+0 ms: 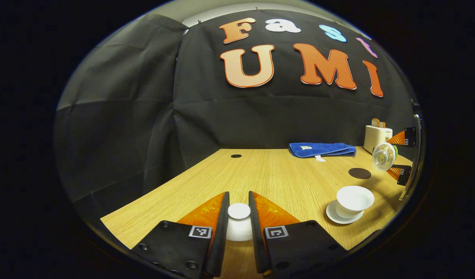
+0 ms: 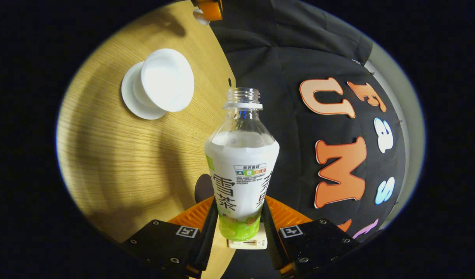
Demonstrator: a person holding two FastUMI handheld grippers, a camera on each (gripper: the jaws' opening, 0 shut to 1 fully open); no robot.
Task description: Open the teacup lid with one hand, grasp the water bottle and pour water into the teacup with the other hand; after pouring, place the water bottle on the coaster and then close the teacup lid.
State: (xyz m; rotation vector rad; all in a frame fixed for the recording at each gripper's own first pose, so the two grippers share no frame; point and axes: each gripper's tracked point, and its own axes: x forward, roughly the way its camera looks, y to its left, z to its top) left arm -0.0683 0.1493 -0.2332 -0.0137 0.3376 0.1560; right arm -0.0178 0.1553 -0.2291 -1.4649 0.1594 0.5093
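In the left gripper view, the left gripper point(image 1: 239, 217) has its jaws clenched on the white teacup lid point(image 1: 239, 221), held above the wooden counter point(image 1: 268, 174). To the right, the open white teacup point(image 1: 353, 200) sits on its saucer point(image 1: 340, 216). Beyond it lies a dark round coaster point(image 1: 359, 173), and a folded blue towel point(image 1: 322, 149) rests at the far edge beside a cream toaster point(image 1: 377, 136). At the far right, the right gripper point(image 1: 400, 155) holds the bottle tipped on its side (mouth toward the camera).

In the right gripper view, the jaws grasp the uncapped water bottle point(image 2: 241, 170) by its lower body, the teacup point(image 2: 167, 79) lying off to the left of its neck.
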